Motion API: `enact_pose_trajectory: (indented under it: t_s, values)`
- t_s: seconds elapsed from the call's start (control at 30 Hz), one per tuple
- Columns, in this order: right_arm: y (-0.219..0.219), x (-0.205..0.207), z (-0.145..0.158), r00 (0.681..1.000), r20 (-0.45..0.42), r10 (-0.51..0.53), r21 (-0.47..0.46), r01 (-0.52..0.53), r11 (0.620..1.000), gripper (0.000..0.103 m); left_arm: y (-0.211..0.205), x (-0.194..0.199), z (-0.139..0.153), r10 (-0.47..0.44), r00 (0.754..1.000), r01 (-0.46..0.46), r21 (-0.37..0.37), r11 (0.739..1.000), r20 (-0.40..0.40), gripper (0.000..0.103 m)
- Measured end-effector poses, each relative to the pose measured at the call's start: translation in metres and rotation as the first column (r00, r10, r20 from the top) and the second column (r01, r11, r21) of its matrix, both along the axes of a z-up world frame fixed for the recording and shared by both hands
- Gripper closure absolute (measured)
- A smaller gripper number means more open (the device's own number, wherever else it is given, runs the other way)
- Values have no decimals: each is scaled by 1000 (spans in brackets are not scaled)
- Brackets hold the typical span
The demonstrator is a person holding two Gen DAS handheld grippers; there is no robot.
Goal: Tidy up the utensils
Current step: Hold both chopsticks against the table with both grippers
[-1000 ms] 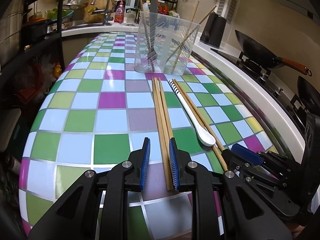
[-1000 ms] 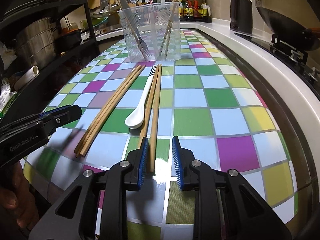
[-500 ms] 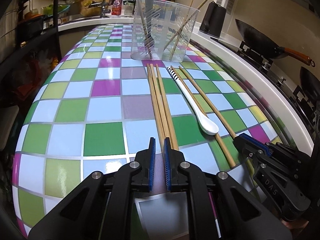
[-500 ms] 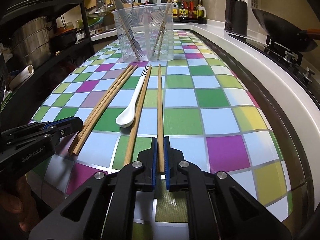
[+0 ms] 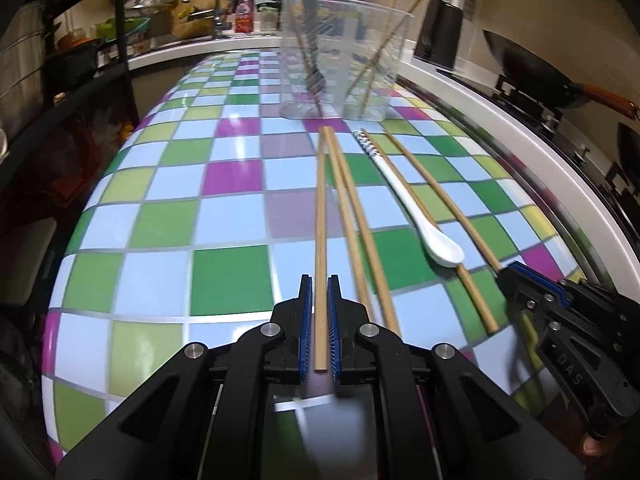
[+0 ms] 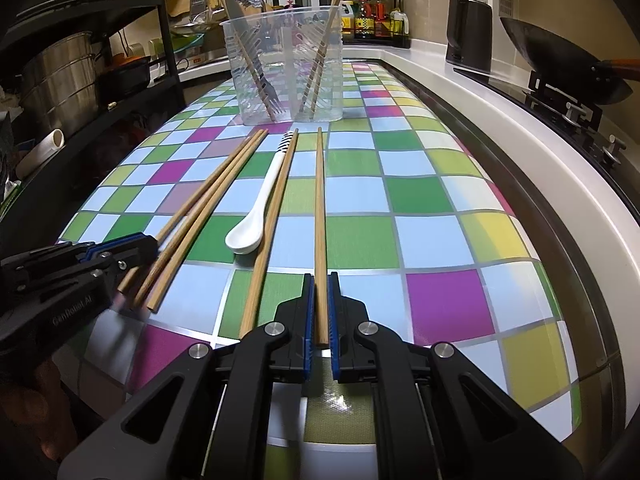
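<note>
A: From the left wrist, what do you see?

B: The left gripper (image 5: 320,284) is clamped on one chopstick (image 5: 320,216), its blue pads (image 5: 305,320) pressed against the near end. The stick runs straight ahead over the checkered table (image 5: 160,216) toward the clear plastic bin (image 5: 344,56).

A: What lies beside it?

B: Just to its right, two more chopsticks (image 5: 356,220) lie side by side on the table. Further right is a white spoon (image 5: 416,208), bowl end nearest the camera, with another chopstick (image 5: 476,292) partly under it. The right gripper (image 5: 516,276) shows at the lower right edge, holding a stick (image 5: 444,200) of its own.

A: And the right wrist view?

B: The right gripper (image 6: 320,280) has its jaws closed on a single chopstick (image 6: 320,208), which points at the bin (image 6: 286,64). That bin stands at the far end of the table (image 6: 440,240) with a fork (image 6: 264,80) and a few chopsticks (image 6: 324,48) leaning inside.

A: The rest?

B: The spoon (image 6: 260,208) lies left of the held stick, a loose chopstick (image 6: 268,232) touching its side. The left gripper (image 6: 136,246) is at the left edge, by three sticks (image 6: 200,216); which one it grips I cannot tell from here.
</note>
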State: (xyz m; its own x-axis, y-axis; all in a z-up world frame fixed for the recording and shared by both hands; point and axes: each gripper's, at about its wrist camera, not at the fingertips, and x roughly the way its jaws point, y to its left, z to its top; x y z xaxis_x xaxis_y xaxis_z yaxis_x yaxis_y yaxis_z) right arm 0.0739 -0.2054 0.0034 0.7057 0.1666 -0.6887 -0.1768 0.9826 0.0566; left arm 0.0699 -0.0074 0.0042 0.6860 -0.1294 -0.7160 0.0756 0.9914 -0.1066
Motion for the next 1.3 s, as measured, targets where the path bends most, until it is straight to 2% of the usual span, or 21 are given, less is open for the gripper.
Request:
enact_pose_trajectory:
  t_s: [0.5,0.73,1.3]
  values:
    - [-1,1,0,1000,2,-27,1,27,1000,96,-7,-2,-1,-11,1000,9,57,998,29,95]
    - [-6,6,0,998,16,-58,0,58,998,96,-1,-4,-1,23,999,-25,49,999,31,96]
    - [-5,14,0,998,32,-63,11,62,998,95,-12,-3,-2,3,999,-7,80,997,51,96]
